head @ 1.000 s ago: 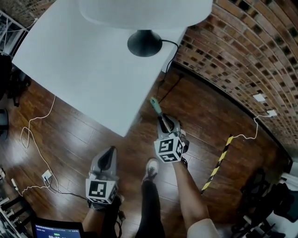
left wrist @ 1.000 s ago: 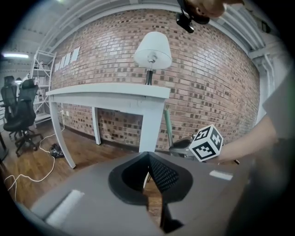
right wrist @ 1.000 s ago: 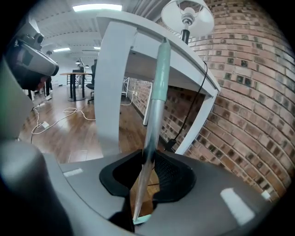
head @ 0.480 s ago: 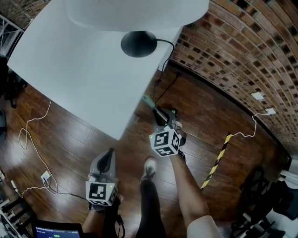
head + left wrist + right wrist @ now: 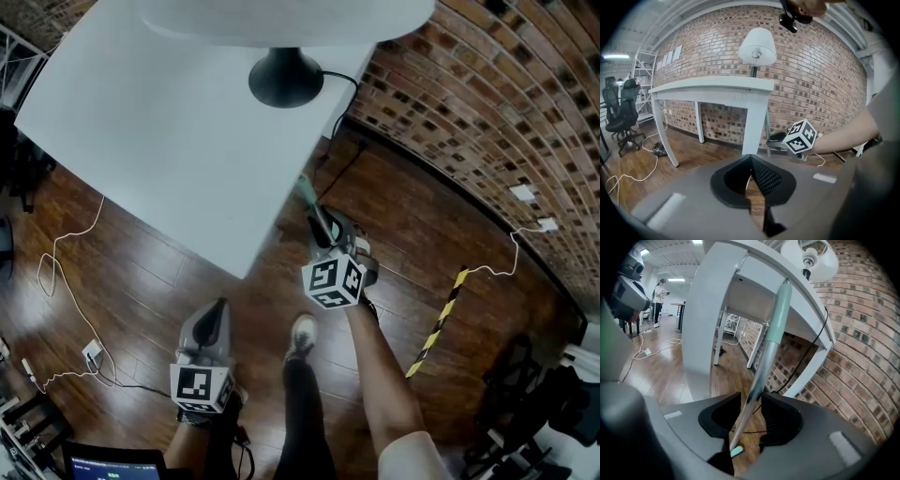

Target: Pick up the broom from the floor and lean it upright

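- Right gripper [image 5: 325, 228], held in the person's right hand, has its jaws apart; they have just been opening, and the broom handle [image 5: 771, 343] runs up between them.
- In the right gripper view there is a gap between the handle and the right jaw, so the pads do not clamp it.
- Broom handle: it stands steeply, a silver shaft with a pale green grip at the top.
- Seen from the head view, the green top [image 5: 307, 191] sits right at the edge of the white table [image 5: 169, 141], near its corner; I cannot tell whether it touches the edge.
- The broom's brush end cannot be made out in any view.
- Left gripper [image 5: 217, 307] hangs low over the wooden floor [image 5: 141, 291], well apart from the broom, with its jaws together and nothing between them.
- A lamp with a black base [image 5: 286, 78] stands on the table, close to the brick wall [image 5: 469, 103].
- A white cable [image 5: 64, 272] trails over the floor at the left, and a yellow and black striped strip [image 5: 436, 328] lies on the floor at the right.
- The person's shoe [image 5: 303, 337] shows between the two grippers.
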Motion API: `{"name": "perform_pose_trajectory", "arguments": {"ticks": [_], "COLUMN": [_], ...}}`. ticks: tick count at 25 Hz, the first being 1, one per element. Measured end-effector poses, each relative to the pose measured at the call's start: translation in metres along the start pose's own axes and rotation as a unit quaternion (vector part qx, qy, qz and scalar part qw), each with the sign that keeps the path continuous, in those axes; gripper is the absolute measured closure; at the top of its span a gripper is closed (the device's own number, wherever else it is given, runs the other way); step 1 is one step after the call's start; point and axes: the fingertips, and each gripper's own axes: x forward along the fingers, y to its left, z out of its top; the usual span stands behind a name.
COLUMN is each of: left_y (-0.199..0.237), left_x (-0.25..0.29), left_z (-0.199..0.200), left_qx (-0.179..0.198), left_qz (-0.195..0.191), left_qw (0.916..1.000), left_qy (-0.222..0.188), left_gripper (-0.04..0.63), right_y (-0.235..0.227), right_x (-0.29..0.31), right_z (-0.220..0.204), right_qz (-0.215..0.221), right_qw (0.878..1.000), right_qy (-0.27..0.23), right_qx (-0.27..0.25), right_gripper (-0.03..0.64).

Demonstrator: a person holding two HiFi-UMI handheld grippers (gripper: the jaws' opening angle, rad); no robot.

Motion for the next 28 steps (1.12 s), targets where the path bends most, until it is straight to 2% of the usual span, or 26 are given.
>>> {"name": "perform_pose_trajectory", "arguments": {"ticks": [15,23,28], "left_y": [-0.003,-0.018,-0.018], "left_x": [0.018,0.026,0.026], "left_z": [-0.012,-0.014,-0.019], "left_qx": [-0.006,0.008,0.008], "left_qz": [0.006,-0.017,-0.018], "left_qw": [0.9999,0.9997,0.9996], "left_qy": [0.013,0.016,0.021], "left_gripper": [0.597,0.597,0.595], "right_y": [-0.017,-0.019,-0.021], "right_x": [0.017,0.020,0.020], "right_z": [-0.013,-0.026,-0.029], "right_qz": [0.013,0.013,0.009], "right_qw": [1.000,1.000,1.000], "right_qy": [-0.003,0.011,0.014], "right_qx": [0.001,-0.008,0.000], "right_gripper": [0.433,0.436,0.439]}}
